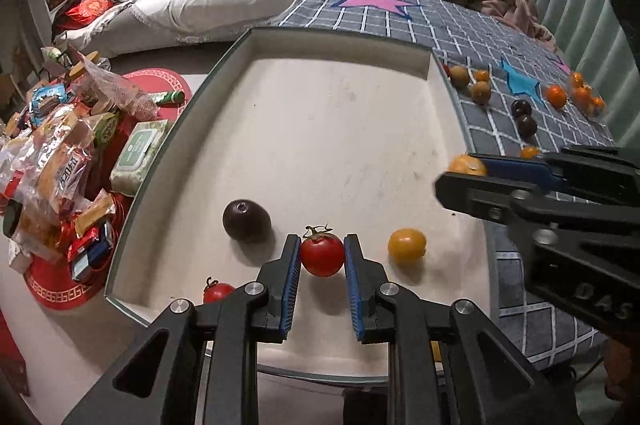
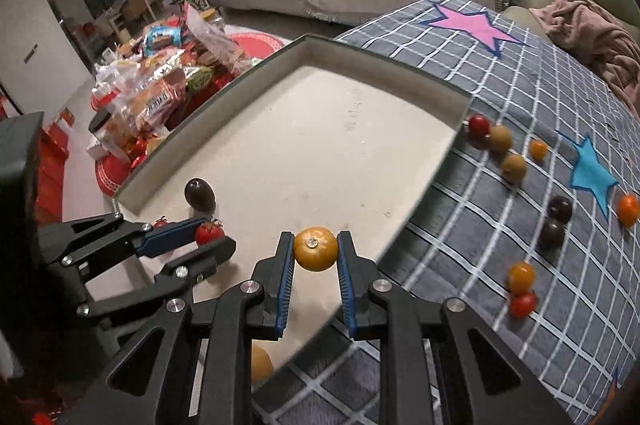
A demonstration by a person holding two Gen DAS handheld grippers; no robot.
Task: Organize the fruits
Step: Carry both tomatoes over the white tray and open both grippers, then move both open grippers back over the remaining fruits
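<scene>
Left tool [image 1: 322, 257] clamps a red tomato [image 1: 322, 257], right tool [image 2: 314, 251] an orange tomato [image 2: 315, 249], over the tray [image 1: 224, 81]: light, smooth, bruisable; grip gently across the middle.

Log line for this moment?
left gripper: shut on red tomato | right gripper: shut on orange tomato | both over tray

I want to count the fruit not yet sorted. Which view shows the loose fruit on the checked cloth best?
The right wrist view: the loose fruit spreads over the checked cloth unobstructed. In the left wrist view it is small, and the right gripper hides some.
</scene>
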